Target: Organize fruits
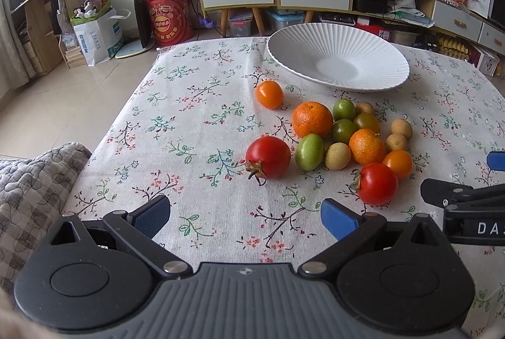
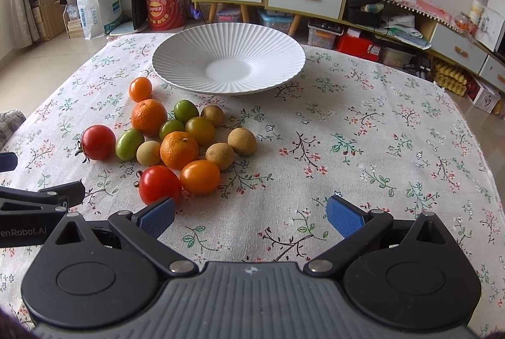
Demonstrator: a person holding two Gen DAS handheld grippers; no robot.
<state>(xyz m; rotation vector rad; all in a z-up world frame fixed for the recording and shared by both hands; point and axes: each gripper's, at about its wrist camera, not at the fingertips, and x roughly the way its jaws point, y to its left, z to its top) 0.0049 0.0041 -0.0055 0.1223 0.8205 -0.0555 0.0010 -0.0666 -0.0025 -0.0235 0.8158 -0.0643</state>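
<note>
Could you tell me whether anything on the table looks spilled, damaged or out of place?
Nothing looks damaged or spilled. The fruit lies loose on the tablecloth beside the bare white plate.

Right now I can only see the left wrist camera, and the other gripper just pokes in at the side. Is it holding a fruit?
Observer: No. In the right wrist view the right gripper is open, with only tablecloth between its fingers.
Operator: Which fruit is nearest to it?
Observer: A red tomato, right by the tip of its left blue pad. I can't tell if they touch.
Operator: Where's the plate from there?
Observer: The white plate sits almost straight ahead of that gripper, past the fruit, and nothing is in it.
</note>
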